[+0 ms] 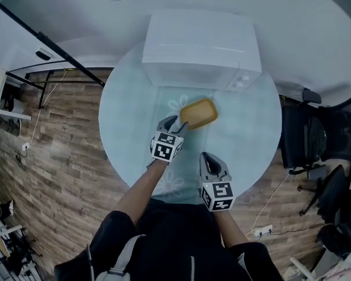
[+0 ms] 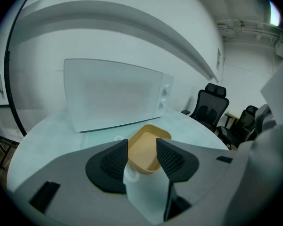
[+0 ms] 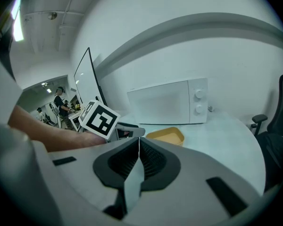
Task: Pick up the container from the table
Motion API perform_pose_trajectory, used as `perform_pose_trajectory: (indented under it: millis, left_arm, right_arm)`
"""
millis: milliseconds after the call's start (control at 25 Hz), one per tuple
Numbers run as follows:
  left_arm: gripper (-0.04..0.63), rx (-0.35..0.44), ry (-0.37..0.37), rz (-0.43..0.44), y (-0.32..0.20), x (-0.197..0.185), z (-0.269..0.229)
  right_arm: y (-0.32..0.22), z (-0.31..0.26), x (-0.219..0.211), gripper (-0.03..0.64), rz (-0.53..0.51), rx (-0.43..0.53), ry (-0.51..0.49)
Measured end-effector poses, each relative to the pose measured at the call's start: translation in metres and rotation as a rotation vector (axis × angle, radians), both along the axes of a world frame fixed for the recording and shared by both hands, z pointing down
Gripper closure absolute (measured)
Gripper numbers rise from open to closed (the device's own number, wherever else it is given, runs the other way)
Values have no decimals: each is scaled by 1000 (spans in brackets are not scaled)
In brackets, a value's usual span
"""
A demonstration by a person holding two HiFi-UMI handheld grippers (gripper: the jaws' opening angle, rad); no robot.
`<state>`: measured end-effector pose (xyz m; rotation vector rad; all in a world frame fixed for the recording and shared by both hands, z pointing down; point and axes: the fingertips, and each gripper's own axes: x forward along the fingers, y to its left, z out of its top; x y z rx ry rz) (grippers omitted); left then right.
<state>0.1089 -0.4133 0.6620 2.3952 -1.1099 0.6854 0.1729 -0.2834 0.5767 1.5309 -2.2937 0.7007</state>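
While the container (image 1: 199, 113) sits on the table (image 1: 251, 139) before the microwave (image 1: 199, 45), I hold the left gripper (image 1: 176, 124) open astride its near corner; the wall should seat deep before I close. The right gripper (image 1: 212, 161) rests shut, empty.

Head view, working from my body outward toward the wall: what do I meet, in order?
Nearest first: right gripper, jaws shut and empty → left gripper, jaws open → yellow container, just past the left gripper's tips → white microwave, farthest.
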Motion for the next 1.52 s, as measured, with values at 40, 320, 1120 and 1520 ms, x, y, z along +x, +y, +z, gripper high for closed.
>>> perform_pose_trajectory:
  millis: [40,320,1120,1520]
  left_arm:
    - [417,-7,-4,-1,-2,1,5]
    - [417,-90,-19,-46,-13,2,43]
    - [416,-237,-54,-102,-27,10,96]
    - [519,-272,-69,-69,-19,13,101]
  right_arm:
    - [0,0,2,592,4,-1,2]
    - [4,3,13,592,27,-16,22]
    - [7,18,26,592,52,-69,38]
    - [8,19,26,592,47,-72,40]
